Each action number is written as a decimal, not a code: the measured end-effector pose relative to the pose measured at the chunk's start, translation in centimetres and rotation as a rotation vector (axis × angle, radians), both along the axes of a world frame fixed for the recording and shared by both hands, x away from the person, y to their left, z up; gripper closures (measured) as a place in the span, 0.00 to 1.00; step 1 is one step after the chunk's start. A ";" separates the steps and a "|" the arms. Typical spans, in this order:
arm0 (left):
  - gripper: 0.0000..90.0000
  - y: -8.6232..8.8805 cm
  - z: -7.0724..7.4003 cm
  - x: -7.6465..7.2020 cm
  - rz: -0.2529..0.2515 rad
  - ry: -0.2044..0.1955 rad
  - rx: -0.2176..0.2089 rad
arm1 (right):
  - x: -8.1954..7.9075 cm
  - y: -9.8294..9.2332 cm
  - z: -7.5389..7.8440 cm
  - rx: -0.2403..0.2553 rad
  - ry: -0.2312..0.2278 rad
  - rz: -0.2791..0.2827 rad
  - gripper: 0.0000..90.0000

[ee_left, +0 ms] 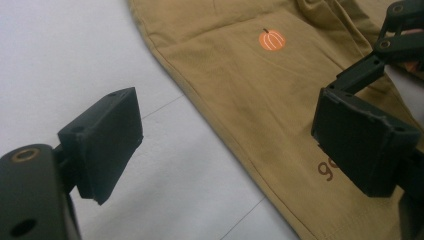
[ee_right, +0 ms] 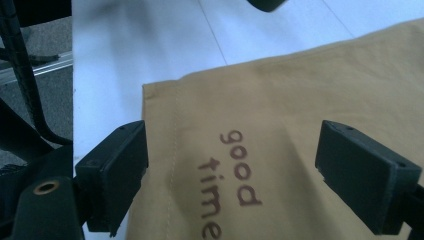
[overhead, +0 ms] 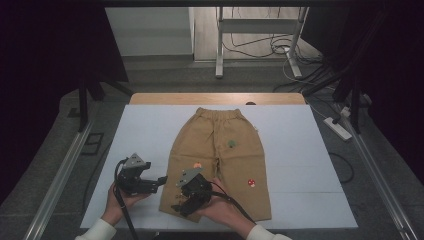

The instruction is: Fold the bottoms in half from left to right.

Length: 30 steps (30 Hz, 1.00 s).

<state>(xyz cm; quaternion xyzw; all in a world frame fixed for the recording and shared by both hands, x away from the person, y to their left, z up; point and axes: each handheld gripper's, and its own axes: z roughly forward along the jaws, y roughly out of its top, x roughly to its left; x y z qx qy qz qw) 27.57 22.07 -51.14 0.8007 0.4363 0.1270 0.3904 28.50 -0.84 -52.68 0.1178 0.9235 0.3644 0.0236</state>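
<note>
A pair of tan child's trousers lies flat on the white table top, waistband far, legs toward me. My left gripper points right at the outer edge of the left leg. Its jaws stand open over that seam, near an orange pumpkin patch. Over the left leg's hem my right gripper points down and left. It is open above the hem corner and the printed words "good time". Neither gripper holds cloth.
Small green and red patches mark the right leg. A wooden table edge runs along the back. A power strip and cables lie on the floor at the right, metal rails at the left.
</note>
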 end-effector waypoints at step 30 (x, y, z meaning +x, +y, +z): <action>0.14 0.4 -0.3 0.3 0.016 0.016 0.000 | -1.3 2.5 -0.8 -0.057 -0.075 0.047 0.89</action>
